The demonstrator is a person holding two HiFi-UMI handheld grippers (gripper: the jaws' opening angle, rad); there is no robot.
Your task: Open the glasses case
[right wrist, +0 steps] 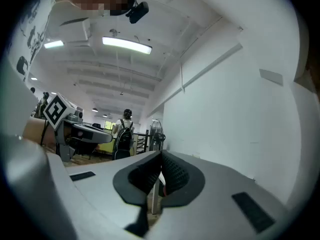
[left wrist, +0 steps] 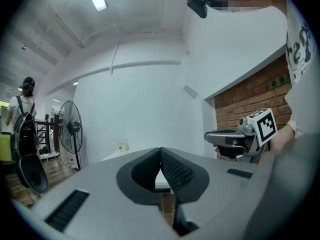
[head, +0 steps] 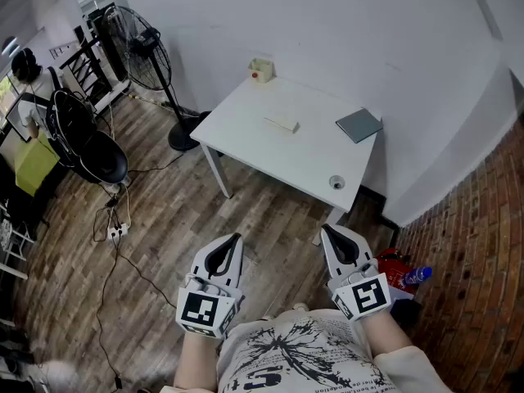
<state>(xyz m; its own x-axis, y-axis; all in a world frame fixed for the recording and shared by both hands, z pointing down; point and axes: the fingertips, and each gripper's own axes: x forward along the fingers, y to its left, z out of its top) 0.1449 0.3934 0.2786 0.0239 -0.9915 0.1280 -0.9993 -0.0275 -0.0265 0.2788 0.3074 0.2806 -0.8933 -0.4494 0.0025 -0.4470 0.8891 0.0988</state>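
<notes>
A white table [head: 246, 113] stands against the wall, well ahead of me. On it lie a pale elongated object [head: 281, 124] and a flat grey-blue rectangular object [head: 359, 125]; I cannot tell which is the glasses case. My left gripper [head: 237, 237] and right gripper [head: 325, 229] hang side by side close to my body, above the wooden floor and short of the table. Both are shut with nothing between the pads. In the left gripper view the jaws [left wrist: 160, 150] meet, and the table edge [left wrist: 162, 181] shows behind them. The right gripper's jaws [right wrist: 160, 155] also meet.
A cream box with a red button [head: 261, 70] sits at the table's far corner, a small round item [head: 336, 182] near its front edge. A standing fan [head: 147, 39], a black chair [head: 90, 150], floor cables [head: 117, 232], a blue bottle [head: 416, 276] and a brick wall [head: 483, 236] surround the table.
</notes>
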